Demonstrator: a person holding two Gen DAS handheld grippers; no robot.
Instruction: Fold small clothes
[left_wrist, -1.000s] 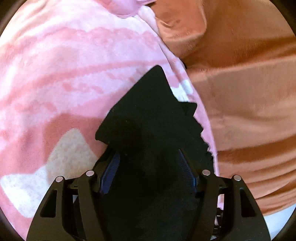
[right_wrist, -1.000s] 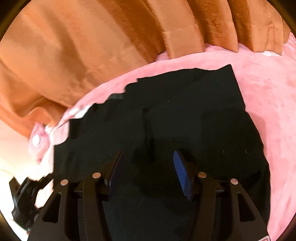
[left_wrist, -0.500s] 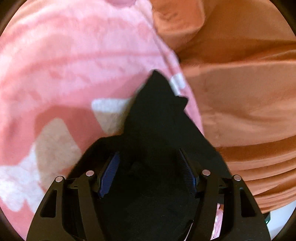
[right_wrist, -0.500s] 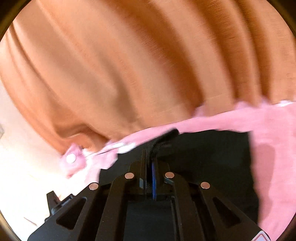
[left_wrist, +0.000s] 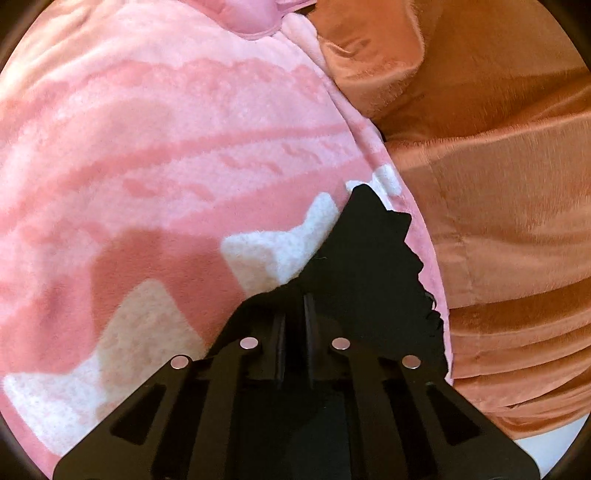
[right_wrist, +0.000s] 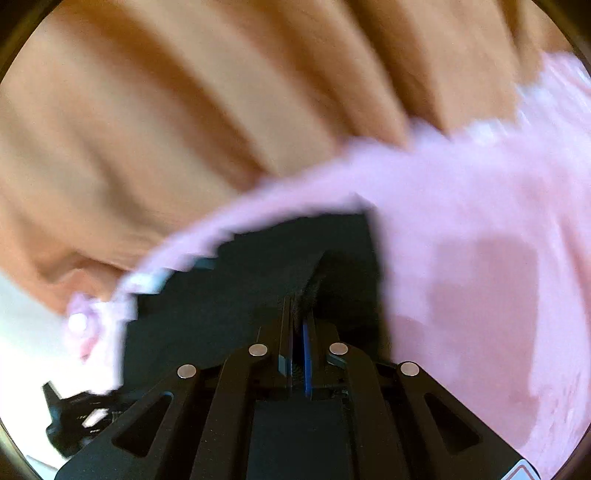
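A small black garment (left_wrist: 373, 258) lies on a pink and white fleece blanket (left_wrist: 166, 155). In the left wrist view my left gripper (left_wrist: 294, 306) is shut on the garment's near edge, and the cloth stretches away to a point at the blanket's right edge. In the right wrist view, which is blurred, my right gripper (right_wrist: 298, 306) is shut on a raised fold of the same black garment (right_wrist: 258, 280), which spreads left and forward over the pink blanket (right_wrist: 461, 236).
A brown plush sofa back (left_wrist: 498, 166) rises along the blanket's far side and fills the upper part of the right wrist view (right_wrist: 203, 92). A pink cushion corner (left_wrist: 255, 14) sits at the top. The other gripper's black body (right_wrist: 74, 417) shows at lower left.
Both grippers have closed on the black garment: the right one about half a second ago, the left one just now. The right gripper has lifted and swung with the cloth.
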